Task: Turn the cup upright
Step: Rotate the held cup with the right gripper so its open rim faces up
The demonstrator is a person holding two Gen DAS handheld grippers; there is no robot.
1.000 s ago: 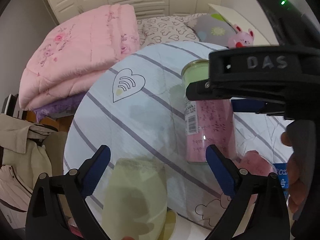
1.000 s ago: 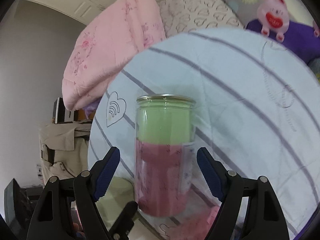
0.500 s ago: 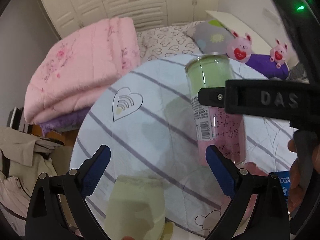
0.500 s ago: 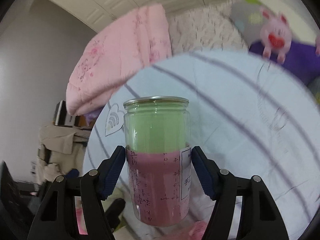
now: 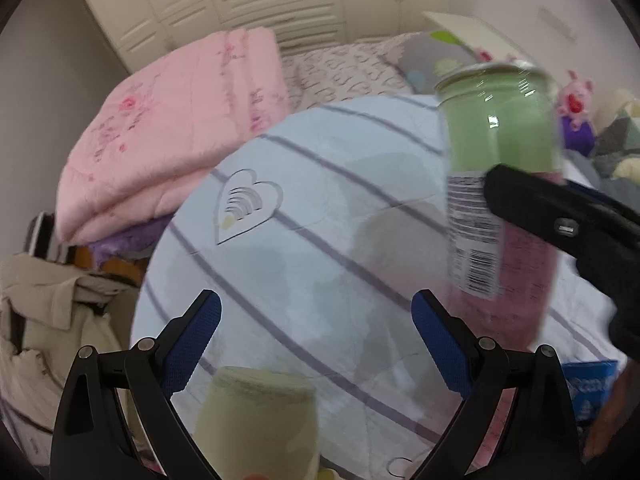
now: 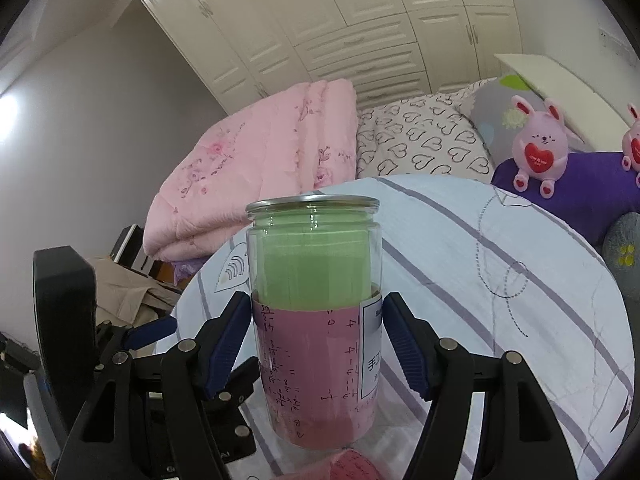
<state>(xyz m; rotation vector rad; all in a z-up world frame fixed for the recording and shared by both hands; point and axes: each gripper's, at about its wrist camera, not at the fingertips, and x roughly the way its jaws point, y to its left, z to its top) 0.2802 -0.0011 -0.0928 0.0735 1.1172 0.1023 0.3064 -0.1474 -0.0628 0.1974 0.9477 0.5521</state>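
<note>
A bed fills both views, covered by a pale blue quilt [image 5: 320, 248] with grey stripes and a heart patch. Behind it stand cream wardrobe doors [image 6: 360, 40]. A folded pink blanket [image 6: 256, 168] lies at the far left of the bed, and beside it a white pillow [image 6: 420, 140] printed with hearts. To the right, a pink rabbit toy [image 6: 538, 148] sits on a purple cushion [image 6: 580, 184].

The cup [image 6: 316, 312], a clear cylinder with a metal-rimmed end at the top, is lined with green paper in its upper half and pink paper printed with sums in its lower half, with a white label on one side. It is in the air above the quilt, standing close to upright in the right wrist view and slightly tilted and blurred in the left wrist view [image 5: 500, 184].

The right gripper [image 6: 316, 344] has its blue fingers [image 6: 226, 344] clenched on the cup's pink lower half, one pad on each side.

The left gripper [image 5: 316, 336] hangs over the quilt with its fingers [image 5: 192, 340] spread wide and released, gripping nothing. A pale yellow object [image 5: 256, 420], blurred, lies below them at the bottom edge. The cup is ahead and to the right of this gripper, apart from it.
</note>
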